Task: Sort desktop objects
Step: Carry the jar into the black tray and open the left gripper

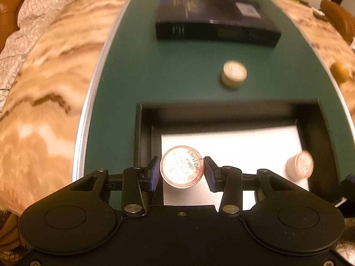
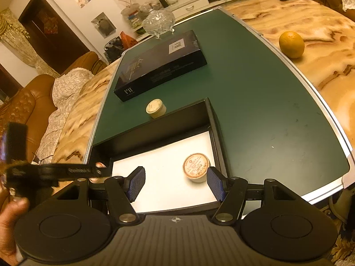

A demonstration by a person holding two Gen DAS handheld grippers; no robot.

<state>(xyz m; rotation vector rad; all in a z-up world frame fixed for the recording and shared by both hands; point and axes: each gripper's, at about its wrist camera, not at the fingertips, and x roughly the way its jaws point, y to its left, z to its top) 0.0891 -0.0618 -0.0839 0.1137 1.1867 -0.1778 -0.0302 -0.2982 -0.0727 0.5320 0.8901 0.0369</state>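
- In the left wrist view, we saw the mat (image 1: 137,71) lying on the table (image 1: 51,84), filling the frame's middle.
- The flat box (image 1: 213,20) lay on the mat at upper centre.
- A small jar (image 1: 234,73) stood on the mat below and right of that box.
- The open tray (image 1: 319,128) sat lower centre, with a paper sheet (image 1: 244,146) inside it.
- One capped tub (image 1: 181,166) sat between the left gripper (image 1: 181,174) fingers, above the sheet.
- Another tub (image 1: 299,165) rested on the sheet at the tray's right side.
- In the right wrist view, an orange (image 2: 291,44) lay on the table at upper right, off the mat.
- A glass dish (image 2: 158,22) stood behind the flat box.
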